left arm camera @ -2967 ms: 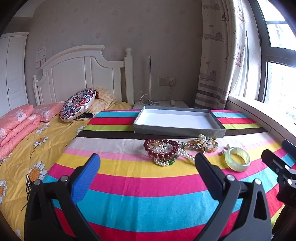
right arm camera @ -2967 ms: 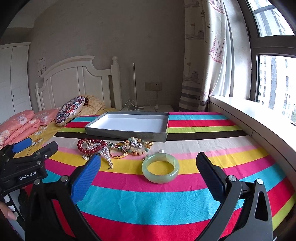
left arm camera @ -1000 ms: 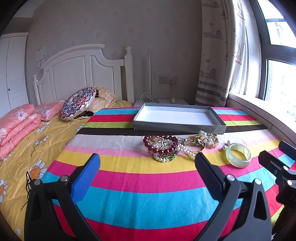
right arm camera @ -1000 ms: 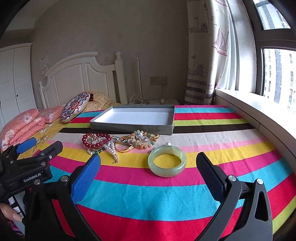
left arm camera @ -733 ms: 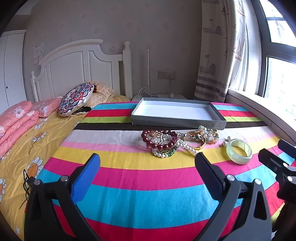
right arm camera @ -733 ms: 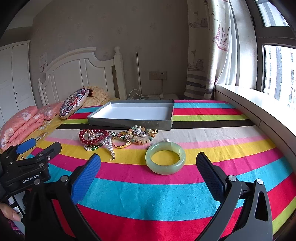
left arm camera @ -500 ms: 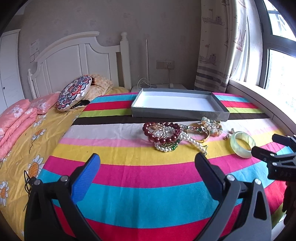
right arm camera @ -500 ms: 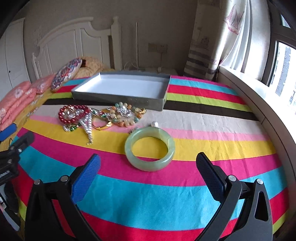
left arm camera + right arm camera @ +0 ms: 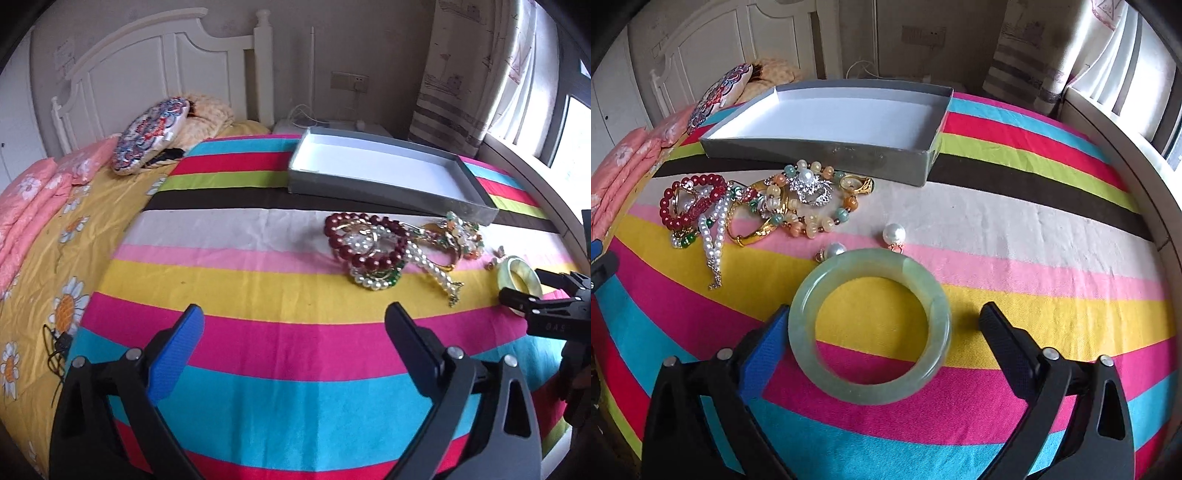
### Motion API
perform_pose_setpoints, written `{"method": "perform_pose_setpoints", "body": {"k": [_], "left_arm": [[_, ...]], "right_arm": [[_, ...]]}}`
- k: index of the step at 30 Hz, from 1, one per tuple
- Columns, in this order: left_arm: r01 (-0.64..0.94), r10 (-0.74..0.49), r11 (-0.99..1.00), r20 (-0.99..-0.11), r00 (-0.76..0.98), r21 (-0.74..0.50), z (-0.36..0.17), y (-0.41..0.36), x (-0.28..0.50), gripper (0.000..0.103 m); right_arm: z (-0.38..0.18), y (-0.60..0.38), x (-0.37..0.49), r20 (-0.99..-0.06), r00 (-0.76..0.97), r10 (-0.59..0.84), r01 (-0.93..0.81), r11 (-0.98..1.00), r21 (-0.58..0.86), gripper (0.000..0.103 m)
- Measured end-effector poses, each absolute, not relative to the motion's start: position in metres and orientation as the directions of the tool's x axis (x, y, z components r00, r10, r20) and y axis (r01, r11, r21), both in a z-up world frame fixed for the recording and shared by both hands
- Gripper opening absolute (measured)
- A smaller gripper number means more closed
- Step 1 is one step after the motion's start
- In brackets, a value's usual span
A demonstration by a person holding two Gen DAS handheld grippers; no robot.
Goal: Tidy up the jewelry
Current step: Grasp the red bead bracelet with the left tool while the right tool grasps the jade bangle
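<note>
A pale green jade bangle lies flat on the striped bedspread, between the fingers of my open right gripper. The blue left finger is at its rim. Two pearl earrings lie just beyond it. A tangled pile holds a red bead bracelet, pearl strand, gold bangle, brooch and gold ring. An empty grey tray sits behind. My left gripper is open and empty, short of the pile; the bangle shows at the right.
The bed has a yellow flowered sheet, pink pillows and a patterned cushion on the left. A white headboard stands behind. A windowsill and curtain border the right side.
My right gripper has dropped down and forward so its open fingers now straddle the jade bangle. My left gripper has tilted downward and come closer to the bedspread.
</note>
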State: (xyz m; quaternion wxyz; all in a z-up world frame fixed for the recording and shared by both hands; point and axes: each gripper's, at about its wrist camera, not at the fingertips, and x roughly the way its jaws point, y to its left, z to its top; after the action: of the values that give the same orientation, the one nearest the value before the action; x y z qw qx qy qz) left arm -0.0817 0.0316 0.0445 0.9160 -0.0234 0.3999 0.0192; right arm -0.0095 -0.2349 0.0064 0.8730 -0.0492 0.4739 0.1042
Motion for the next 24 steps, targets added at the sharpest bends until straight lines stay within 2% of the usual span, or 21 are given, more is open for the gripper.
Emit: {"method": "perform_pose_setpoints", "body": {"k": [2,5,12,15,17,20,21,23,24], "left_arm": [[-0.006,-0.060,0.996,-0.742,0.668,-0.087,0.042,0.028,-0.073,0.092],[0.030,-0.141,0.987,-0.743,0.655,-0.161,0.037,0.024,-0.057,0.092],[0.047,-0.238,0.961,-0.724,0.647,-0.274,0.032,0.020,-0.016,0.089],[0.052,-0.286,0.945,-0.737,0.612,-0.323,0.027,0.022,0.003,0.073],[0.028,-0.358,0.905,-0.722,0.593,-0.425,0.022,0.033,0.014,0.061],[-0.005,-0.415,0.854,-0.686,0.598,-0.520,0.017,0.051,0.020,0.050],[-0.010,-0.418,0.848,-0.680,0.602,-0.530,0.017,0.055,0.021,0.048],[-0.014,-0.424,0.843,-0.679,0.600,-0.538,0.017,0.060,0.024,0.036],[-0.012,-0.429,0.839,-0.676,0.599,-0.543,0.016,0.062,0.025,0.036]], "right_arm": [[0.010,-0.232,-0.012,-0.826,0.545,0.147,-0.252,0.968,0.006,0.078],[0.011,-0.233,-0.016,-0.813,0.560,0.159,-0.262,0.965,0.008,0.077],[0.015,-0.233,-0.025,-0.788,0.590,0.178,-0.278,0.961,0.009,0.077],[0.015,-0.237,-0.024,-0.782,0.590,0.199,-0.270,0.962,0.042,0.077],[0.016,-0.240,-0.024,-0.779,0.593,0.204,-0.262,0.964,0.054,0.078],[0.016,-0.241,-0.024,-0.776,0.595,0.208,-0.257,0.964,0.061,0.078],[0.016,-0.242,-0.024,-0.775,0.596,0.210,-0.257,0.964,0.063,0.078],[0.016,-0.242,-0.024,-0.774,0.595,0.214,-0.259,0.964,0.068,0.078],[0.016,-0.242,-0.023,-0.775,0.594,0.217,-0.260,0.963,0.071,0.078]]}}
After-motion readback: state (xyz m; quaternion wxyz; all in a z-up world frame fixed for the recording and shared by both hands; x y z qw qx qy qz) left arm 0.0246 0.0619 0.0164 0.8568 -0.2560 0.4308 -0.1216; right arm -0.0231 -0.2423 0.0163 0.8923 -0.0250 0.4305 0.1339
